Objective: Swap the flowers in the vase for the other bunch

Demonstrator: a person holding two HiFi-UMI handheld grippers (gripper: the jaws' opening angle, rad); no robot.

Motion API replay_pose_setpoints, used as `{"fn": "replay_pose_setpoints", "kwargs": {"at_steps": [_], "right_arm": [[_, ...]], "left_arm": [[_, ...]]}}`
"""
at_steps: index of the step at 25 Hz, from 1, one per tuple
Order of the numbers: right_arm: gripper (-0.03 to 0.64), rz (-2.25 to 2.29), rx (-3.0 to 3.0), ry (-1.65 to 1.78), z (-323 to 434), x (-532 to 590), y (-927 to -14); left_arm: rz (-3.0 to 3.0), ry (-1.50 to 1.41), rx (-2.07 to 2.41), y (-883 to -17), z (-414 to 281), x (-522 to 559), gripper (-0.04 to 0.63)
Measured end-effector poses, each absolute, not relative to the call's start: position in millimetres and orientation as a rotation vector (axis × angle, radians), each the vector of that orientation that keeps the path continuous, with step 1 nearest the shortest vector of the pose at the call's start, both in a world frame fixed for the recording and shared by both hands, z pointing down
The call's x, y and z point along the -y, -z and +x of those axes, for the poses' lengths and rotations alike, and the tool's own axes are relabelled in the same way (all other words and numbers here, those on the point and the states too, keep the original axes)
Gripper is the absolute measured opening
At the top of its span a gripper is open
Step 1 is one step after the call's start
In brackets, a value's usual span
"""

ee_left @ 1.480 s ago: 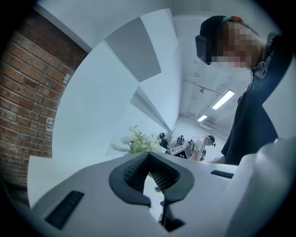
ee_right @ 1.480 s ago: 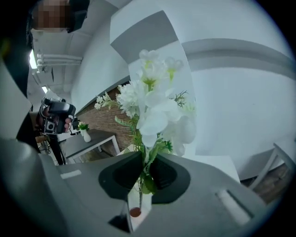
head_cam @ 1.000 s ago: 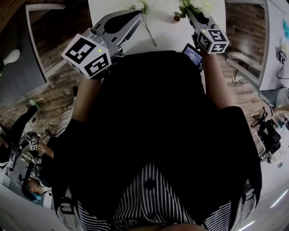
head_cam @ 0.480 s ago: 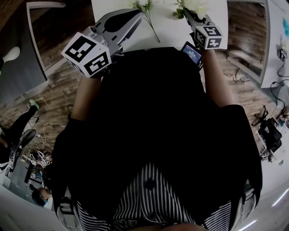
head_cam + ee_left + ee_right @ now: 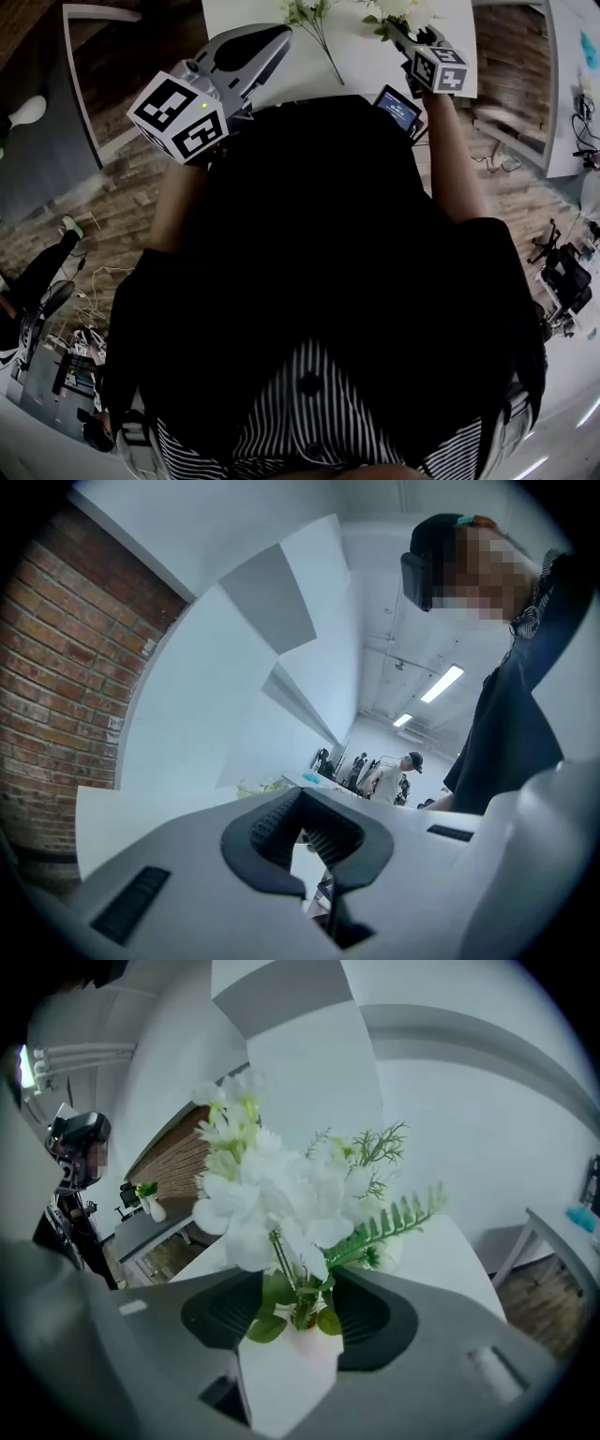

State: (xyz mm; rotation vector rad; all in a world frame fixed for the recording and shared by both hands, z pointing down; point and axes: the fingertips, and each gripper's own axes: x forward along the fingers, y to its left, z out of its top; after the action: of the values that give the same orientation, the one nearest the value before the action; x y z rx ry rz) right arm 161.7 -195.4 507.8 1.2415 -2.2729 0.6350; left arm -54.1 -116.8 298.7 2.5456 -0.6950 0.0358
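Note:
A bunch of white flowers with green fern [image 5: 281, 1185] stands upright in a small vase [image 5: 302, 1321] on the white table [image 5: 366, 66]. My right gripper [image 5: 300, 1309] is around its stems just above the vase. Its jaws have just been opening, and the pads stand clear of the stems on both sides. In the head view this bunch [image 5: 398, 9] sits at the top edge, just beyond the right gripper [image 5: 401, 33]. The other bunch [image 5: 314, 19] lies flat on the table to its left. My left gripper [image 5: 279, 36] hovers near it, shut and empty, and shows its closed tips [image 5: 303, 803].
A small lit screen [image 5: 398, 108] sits under my right wrist at the table's near edge. A grey frame [image 5: 84, 56] stands over the wooden floor to the left. Another white table [image 5: 562, 84] is on the right. People stand far off in the room [image 5: 403, 775].
The right gripper has moved farther over the table and down to the bunch in the vase. The left gripper has hardly shifted.

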Motion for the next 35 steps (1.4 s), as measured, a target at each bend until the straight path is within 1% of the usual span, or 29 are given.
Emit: {"fn": "replay_pose_setpoints", "kwargs": {"at_steps": [5,8,11,15,18,19,20,21,22,26,35], "right_arm": [[0.244,1.269,2.261,-0.677,159.5,178.5,-482.0],[0.253,1.273,2.250,-0.650,173.6,183.2,-465.4],[0.277,1.293,2.222,-0.620,183.1,185.6,-453.8],[0.278,1.385,2.221,-0.568,201.3,185.2,-425.3],[0.276,1.401,2.325,-0.507,192.6,188.4,-384.5],[0.256,1.391,2.384,-0.492,183.8,188.7,-367.4],[0.212,1.370,2.455,-0.482,172.6,187.8,-349.6],[0.130,1.329,2.539,-0.474,158.5,184.6,-331.9],[0.012,1.259,2.625,-0.459,141.2,178.6,-315.7],[0.002,0.996,2.765,-0.273,82.0,154.6,-279.7],[0.002,0.821,2.860,-0.296,42.9,139.2,-273.3]], "left_arm": [[2.559,0.028,0.705,-289.7,-71.2,112.8,0.006],[2.571,0.031,0.688,-287.9,-57.6,126.8,0.006],[2.588,0.045,0.682,-285.9,-53.0,132.0,0.006],[2.590,0.046,0.672,-288.2,-41.4,133.8,0.006],[2.595,0.029,0.661,-287.7,-35.2,136.8,0.006],[2.600,0.027,0.658,-285.3,-35.0,137.1,0.006],[2.607,0.028,0.655,-282.1,-35.0,136.9,0.006],[2.616,0.029,0.651,-278.4,-35.0,136.1,0.007],[2.628,0.028,0.646,-274.5,-34.9,134.2,0.006],[2.694,-0.010,0.661,-264.5,-37.8,128.4,0.006],[2.688,-0.008,0.708,-264.7,-34.8,125.7,0.006]]}}
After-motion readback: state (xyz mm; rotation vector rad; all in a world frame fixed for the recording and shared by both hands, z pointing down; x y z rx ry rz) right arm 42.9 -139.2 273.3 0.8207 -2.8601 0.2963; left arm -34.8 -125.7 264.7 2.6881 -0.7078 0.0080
